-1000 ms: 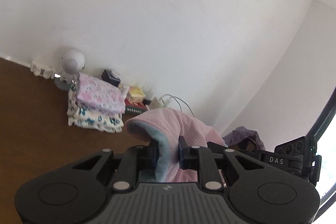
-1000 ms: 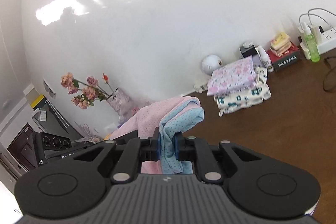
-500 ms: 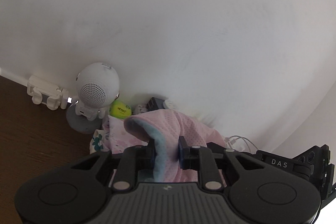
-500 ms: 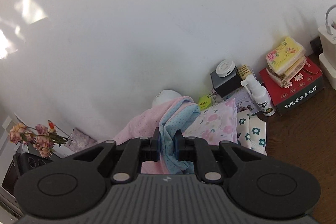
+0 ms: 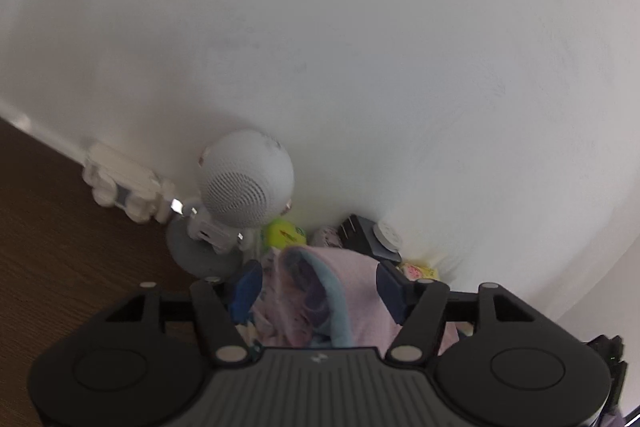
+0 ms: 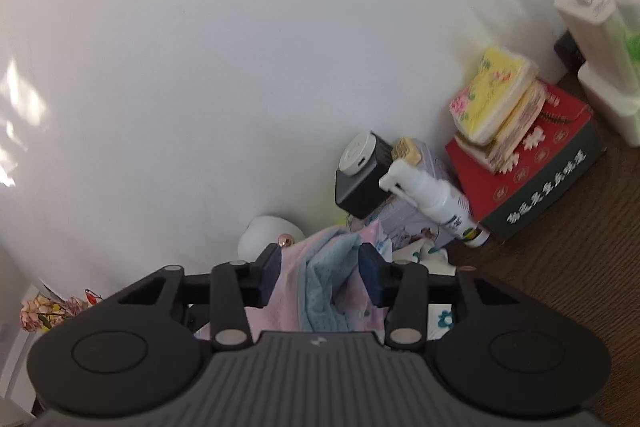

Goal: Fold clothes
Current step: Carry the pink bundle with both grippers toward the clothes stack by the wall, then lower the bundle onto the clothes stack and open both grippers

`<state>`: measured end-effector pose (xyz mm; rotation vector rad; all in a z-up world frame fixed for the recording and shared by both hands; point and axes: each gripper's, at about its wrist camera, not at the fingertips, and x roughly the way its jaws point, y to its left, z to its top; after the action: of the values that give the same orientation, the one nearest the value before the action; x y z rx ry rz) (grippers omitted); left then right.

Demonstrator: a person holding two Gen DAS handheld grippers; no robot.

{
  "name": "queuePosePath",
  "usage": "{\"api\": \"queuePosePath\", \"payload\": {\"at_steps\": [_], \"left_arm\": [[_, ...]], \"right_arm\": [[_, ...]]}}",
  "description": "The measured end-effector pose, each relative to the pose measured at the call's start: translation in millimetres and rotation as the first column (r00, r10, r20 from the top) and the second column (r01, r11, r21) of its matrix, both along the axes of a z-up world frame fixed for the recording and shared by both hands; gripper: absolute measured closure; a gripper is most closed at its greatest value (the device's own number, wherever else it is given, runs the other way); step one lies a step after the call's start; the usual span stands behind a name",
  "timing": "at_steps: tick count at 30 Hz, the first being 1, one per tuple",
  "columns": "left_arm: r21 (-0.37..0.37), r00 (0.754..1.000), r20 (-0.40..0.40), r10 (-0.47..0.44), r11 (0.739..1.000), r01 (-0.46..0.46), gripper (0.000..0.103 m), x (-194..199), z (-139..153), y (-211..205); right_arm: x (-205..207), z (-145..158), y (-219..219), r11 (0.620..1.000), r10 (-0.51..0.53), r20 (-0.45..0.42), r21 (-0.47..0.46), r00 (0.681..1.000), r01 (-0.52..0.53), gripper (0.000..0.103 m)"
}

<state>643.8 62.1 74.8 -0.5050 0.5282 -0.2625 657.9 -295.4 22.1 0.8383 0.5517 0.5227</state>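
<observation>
A pink garment with a light-blue lining (image 5: 356, 291) lies between the jaws of my left gripper (image 5: 320, 283). The jaws are opening and stand wide, with the pads clear of the cloth. In the right wrist view the same garment (image 6: 328, 267) sits between the jaws of my right gripper (image 6: 320, 263), which are also opening, and the cloth hangs loose there. It rests on a stack of folded floral clothes (image 6: 440, 319) against the wall.
The white wall is very close ahead. A round white speaker (image 5: 244, 187), a green ball (image 5: 284, 233) and a black box (image 5: 358, 231) stand behind the stack. To the right are a spray bottle (image 6: 436, 199), a red box (image 6: 540, 163) with tissue packs (image 6: 492, 99), and a charger (image 6: 588, 11). The brown table (image 5: 60, 247) extends left.
Both grippers carried the garment forward and down to the folded stack by the wall. Their jaws, shut on the cloth before, now stand apart.
</observation>
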Motion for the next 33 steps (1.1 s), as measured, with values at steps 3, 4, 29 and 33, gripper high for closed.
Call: {"api": "queuePosePath", "payload": {"at_steps": [3,4,29,33], "left_arm": [[0.105,0.990,0.138,-0.026,0.994,0.012,0.047,-18.6,21.9,-5.0],[0.128,0.989,0.141,-0.050,0.991,0.032,0.052,-16.4,25.7,-11.3],[0.424,0.975,0.214,-0.067,0.905,-0.031,0.003,-106.0,34.1,-54.0],[0.455,0.971,0.230,-0.062,0.889,-0.051,0.000,-163.5,30.6,-56.7]], "right_arm": [[-37.3,19.1,-4.8,0.989,-0.050,0.138,-0.132,0.989,0.068,0.060],[-47.2,26.4,1.0,0.983,-0.038,0.176,-0.172,0.984,0.069,0.060],[-117.1,56.7,69.8,0.812,0.106,0.335,-0.573,0.936,0.113,0.041],[-160.2,52.3,65.5,0.779,0.112,0.335,-0.614,0.936,0.126,0.020]]}}
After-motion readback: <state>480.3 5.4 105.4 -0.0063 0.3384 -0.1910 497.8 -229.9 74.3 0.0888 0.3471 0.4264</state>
